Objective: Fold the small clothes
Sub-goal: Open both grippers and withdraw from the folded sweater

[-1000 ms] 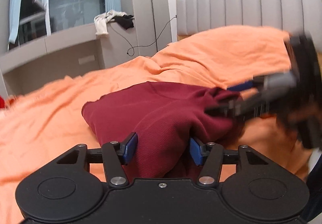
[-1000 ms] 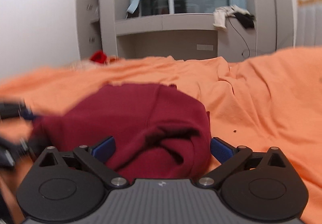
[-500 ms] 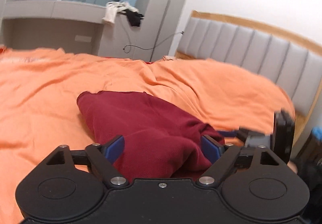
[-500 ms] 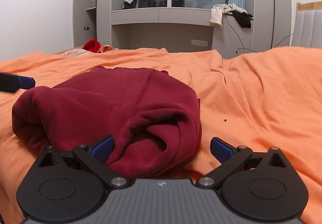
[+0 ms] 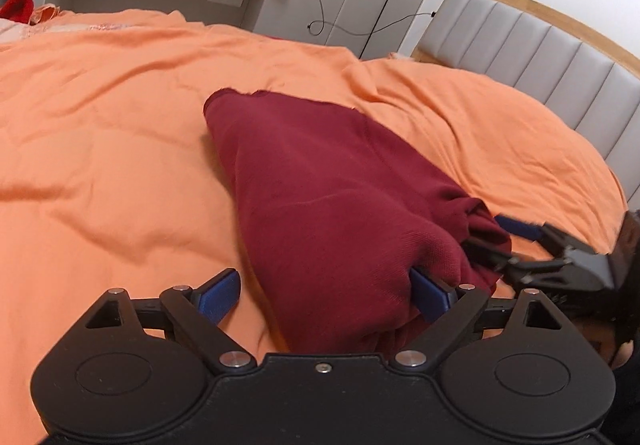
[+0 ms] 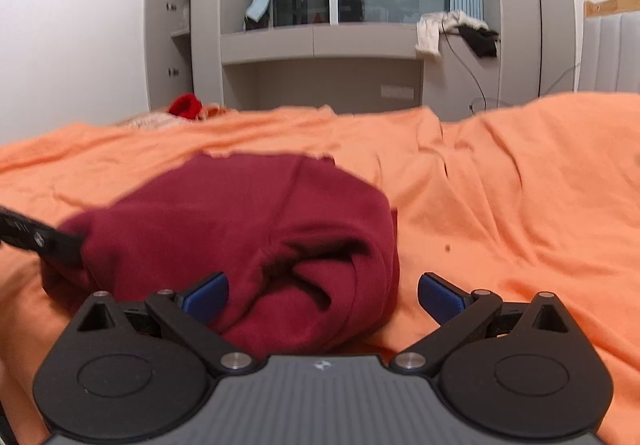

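Observation:
A dark red garment [image 5: 328,197] lies folded in a thick bundle on the orange bedsheet [image 5: 100,149]. My left gripper [image 5: 326,297] straddles its near end and its jaws are opening. The right pad touches the cloth; the left pad stands apart from it. In the right wrist view the garment [image 6: 240,221] shows its rolled end between the wide-open jaws of my right gripper [image 6: 322,297], whose right pad is off the cloth. That right gripper [image 5: 505,241] also appears at the bundle's right corner. One finger [image 6: 40,241] of the left gripper pokes in at the left.
A grey padded headboard [image 5: 560,57] with a wooden rim stands at the right. Behind the bed a grey shelf unit [image 6: 320,41] carries white and black clothes [image 6: 456,29] and a hanging cable. A red item [image 6: 184,105] lies at the far edge.
The left gripper's jaws have spread off the garment and the gripper has rolled and shifted along the bed. The right gripper has stayed open in the same place.

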A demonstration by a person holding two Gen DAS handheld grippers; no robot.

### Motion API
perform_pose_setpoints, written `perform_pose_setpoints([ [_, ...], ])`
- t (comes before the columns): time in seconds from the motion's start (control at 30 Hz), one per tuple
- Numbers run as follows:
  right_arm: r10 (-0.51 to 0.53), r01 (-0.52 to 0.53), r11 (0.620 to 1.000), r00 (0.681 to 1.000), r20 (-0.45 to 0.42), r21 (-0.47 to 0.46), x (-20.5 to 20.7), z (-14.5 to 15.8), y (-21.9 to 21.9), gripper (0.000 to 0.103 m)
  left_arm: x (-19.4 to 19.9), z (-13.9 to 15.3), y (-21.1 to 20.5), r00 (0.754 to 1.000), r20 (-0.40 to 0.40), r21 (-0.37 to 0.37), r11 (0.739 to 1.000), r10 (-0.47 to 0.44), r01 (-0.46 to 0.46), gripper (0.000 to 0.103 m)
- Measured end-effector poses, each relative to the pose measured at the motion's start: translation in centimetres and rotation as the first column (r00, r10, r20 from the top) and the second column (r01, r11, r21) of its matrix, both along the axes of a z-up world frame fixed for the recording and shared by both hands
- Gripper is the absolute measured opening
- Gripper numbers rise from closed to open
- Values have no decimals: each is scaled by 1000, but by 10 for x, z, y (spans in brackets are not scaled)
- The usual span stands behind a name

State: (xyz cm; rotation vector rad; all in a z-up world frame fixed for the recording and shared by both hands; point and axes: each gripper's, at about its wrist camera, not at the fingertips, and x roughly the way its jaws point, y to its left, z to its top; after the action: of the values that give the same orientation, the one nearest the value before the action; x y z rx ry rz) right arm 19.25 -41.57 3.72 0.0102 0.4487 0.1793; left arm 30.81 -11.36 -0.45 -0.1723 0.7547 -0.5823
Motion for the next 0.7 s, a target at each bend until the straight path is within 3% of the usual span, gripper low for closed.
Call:
perform_pose_setpoints([
  [0.1, 40, -40, 999, 999, 21, 11, -2, 7, 5, 103, -3, -4, -1, 1000, 6, 21, 1000, -2, 2, 92],
  [0.23, 23, -27, 993, 999, -31, -112, 3, -4, 24, 103, -12, -8, -1, 1000, 25, 47, 999, 9, -10, 94],
  [0.27, 11, -15, 994, 999, -33, -107, 4, -7, 24, 103, -15, -9, -2, 999, 31, 53, 998, 18, -20, 97],
  [0.47, -44, 52, 996, 993, -109, 72, 3, -9, 1, 103, -31, -14, -10, 996, 91, 133, 990, 25, -37, 97],
  [0.7, -65, 85, 986, 988, -142, 143, 1, -12, -11, 103, -40, -14, -5, 992, 120, 149, 987, 42, -60, 97],
])
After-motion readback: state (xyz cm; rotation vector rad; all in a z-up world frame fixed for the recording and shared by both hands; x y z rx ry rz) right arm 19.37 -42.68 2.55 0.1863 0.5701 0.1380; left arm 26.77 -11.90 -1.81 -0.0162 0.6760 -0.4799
